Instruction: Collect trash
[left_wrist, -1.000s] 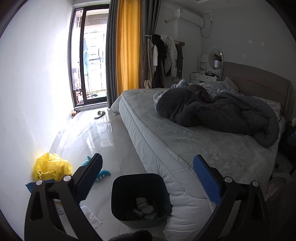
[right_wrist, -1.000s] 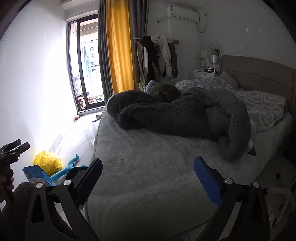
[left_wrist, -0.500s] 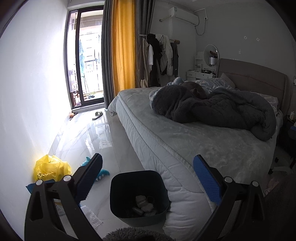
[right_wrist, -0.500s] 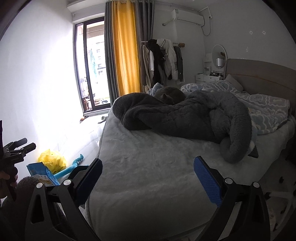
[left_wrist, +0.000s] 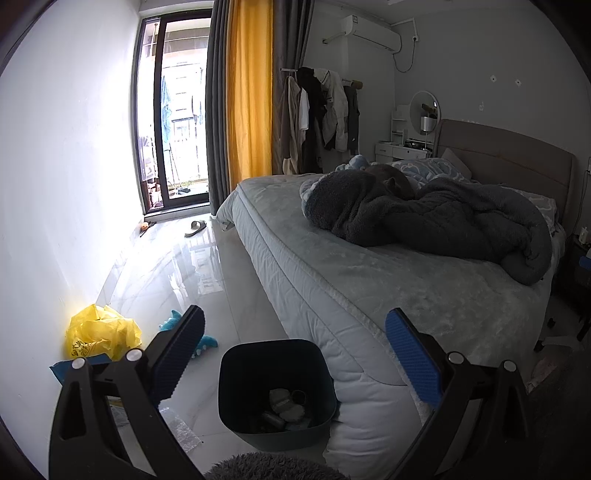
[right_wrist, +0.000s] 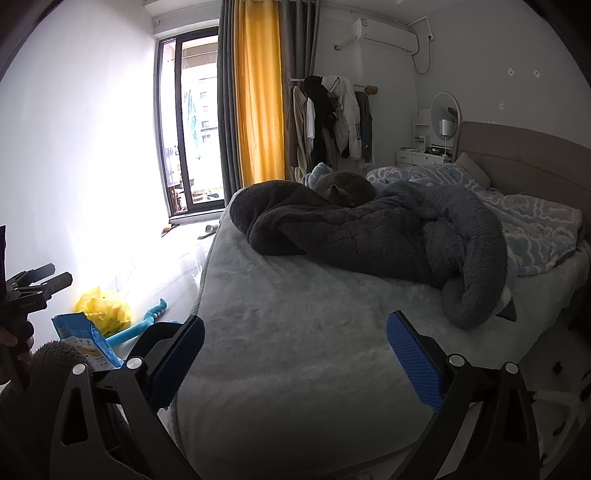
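A dark bin stands on the floor against the bed's corner, with a few bits of rubbish in its bottom. My left gripper hangs open above it, nothing between its blue pads. On the floor by the left wall lie a crumpled yellow plastic bag, a blue packet and a clear plastic wrapper. My right gripper is open over the bed's near edge, holding nothing. The other gripper shows at the right wrist view's left edge.
A large bed with a heaped dark blanket fills the right side; a grey cat lies on it. A blue toy lies on the shiny floor. A slipper sits near the balcony door.
Both views have shifted slightly as the grippers drifted; the bin sits a little more central under the left gripper. Both grippers stay open and empty.
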